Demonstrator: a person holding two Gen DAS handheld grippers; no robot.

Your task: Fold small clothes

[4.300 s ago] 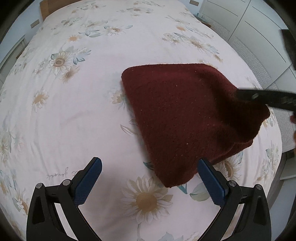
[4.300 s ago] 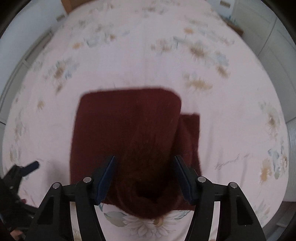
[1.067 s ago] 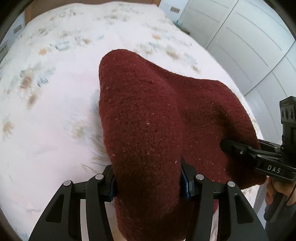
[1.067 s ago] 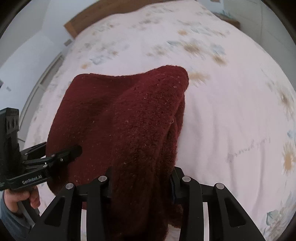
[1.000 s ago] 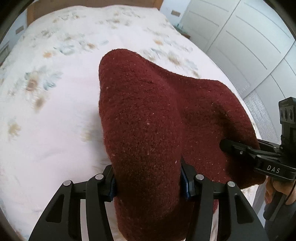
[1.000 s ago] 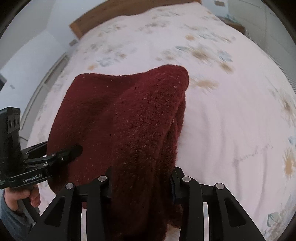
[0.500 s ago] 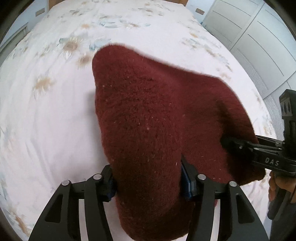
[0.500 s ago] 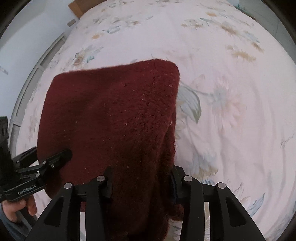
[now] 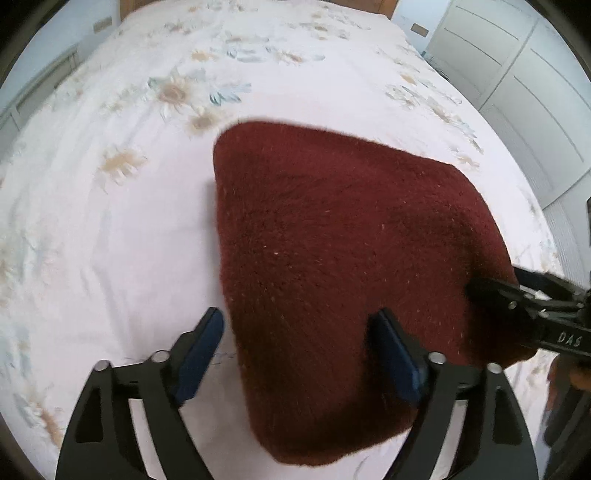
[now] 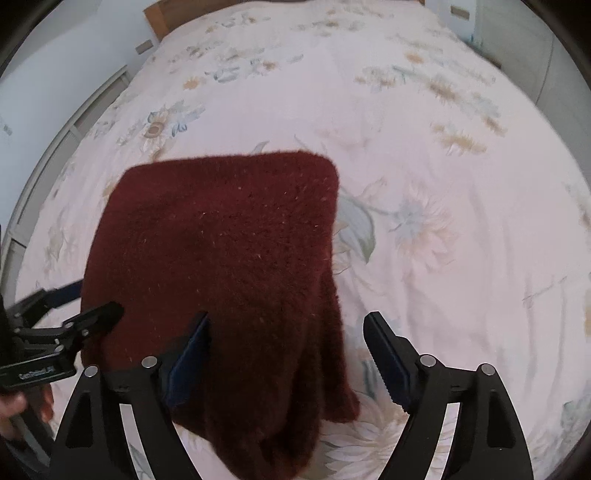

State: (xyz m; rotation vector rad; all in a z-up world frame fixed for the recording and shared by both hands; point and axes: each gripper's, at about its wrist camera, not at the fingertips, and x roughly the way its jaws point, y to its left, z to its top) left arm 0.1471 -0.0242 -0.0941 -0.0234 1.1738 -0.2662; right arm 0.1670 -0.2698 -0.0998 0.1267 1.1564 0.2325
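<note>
A dark red knitted garment (image 9: 332, 240) lies folded on the flowered bed sheet (image 9: 110, 221). My left gripper (image 9: 297, 314) stands over its near left corner, and its jaws are opening. The cloth sits between the blue pads without being pinched. In the right wrist view the same garment (image 10: 221, 240) fills the middle. My right gripper (image 10: 288, 315) straddles its near right edge with its jaws opening too, and the right pad is clear of the cloth. Each gripper shows in the other's view: the right gripper (image 9: 491, 286) at the garment's right edge, the left gripper (image 10: 94, 299) at its left edge.
The bed sheet (image 10: 443, 184) stretches far ahead and to both sides. White wardrobe doors (image 9: 517, 74) stand to the right of the bed, and a wooden headboard (image 10: 159, 14) is at the far end. A person's hand (image 10: 22, 406) holds the left gripper's handle.
Both grippers, shut on the lifted garment a second ago, have spread their jaws wide and let go. The garment has sunk from a raised hump to lie flat on the bed.
</note>
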